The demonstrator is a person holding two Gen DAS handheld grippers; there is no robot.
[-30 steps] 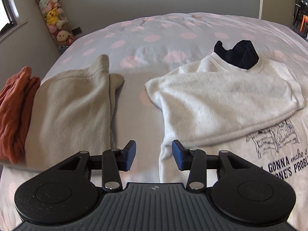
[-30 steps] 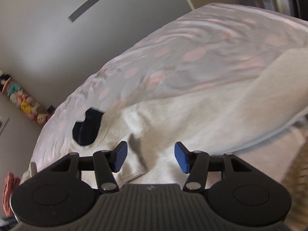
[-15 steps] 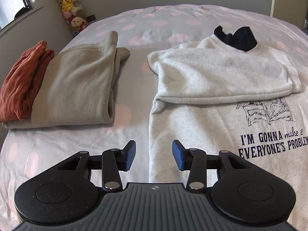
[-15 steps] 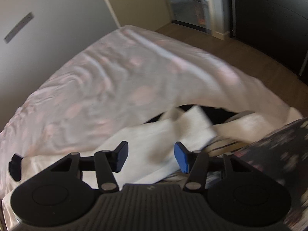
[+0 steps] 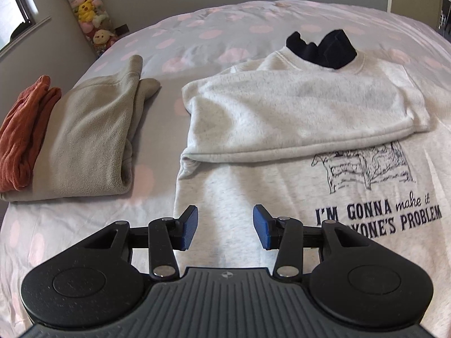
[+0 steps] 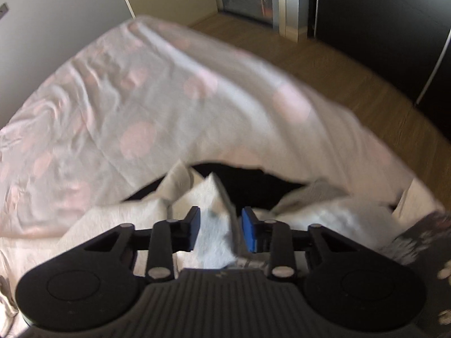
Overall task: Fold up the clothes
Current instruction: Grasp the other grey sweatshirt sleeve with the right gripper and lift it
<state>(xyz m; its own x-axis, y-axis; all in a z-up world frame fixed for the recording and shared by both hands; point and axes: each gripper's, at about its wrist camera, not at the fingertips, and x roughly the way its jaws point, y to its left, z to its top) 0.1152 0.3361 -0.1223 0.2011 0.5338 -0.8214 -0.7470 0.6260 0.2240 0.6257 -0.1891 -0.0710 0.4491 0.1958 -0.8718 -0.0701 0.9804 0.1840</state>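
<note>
Your bed (image 5: 225, 25), under its pink-dotted cover, carries everything. The grey sweatshirt (image 5: 282, 186) lies spread across its right half, printed chest up, with one sleeve (image 5: 296, 109) already folded across the top; a dark garment (image 5: 324, 48) pokes out beyond the collar. Left of it, well apart, sit a folded beige fleece (image 5: 90, 135) and, touching that, a rust-coloured bundle (image 5: 25, 132).

Your left hand-held gripper (image 5: 225, 229) hovers over the sweatshirt's lower left body with its jaws apart and nothing between them. Your right hand-held gripper (image 6: 220, 228) is at the bed's far edge, near the wooden floor (image 6: 352, 79); its jaws are closing around a raised peak of white fabric (image 6: 214, 219), likely the other sleeve or side of the sweatshirt, though blur leaves that unsure. The pads look not yet pressed home.

Risks from here:
- You may pinch only that thin peak, so it slips out when you lift.
- Lifting fast could drag the body and undo the folded sleeve.
- The cloth sits at the bed's edge and could slide toward the floor.
- Dark fabric (image 6: 253, 180) lies just behind; you could catch it too.
</note>
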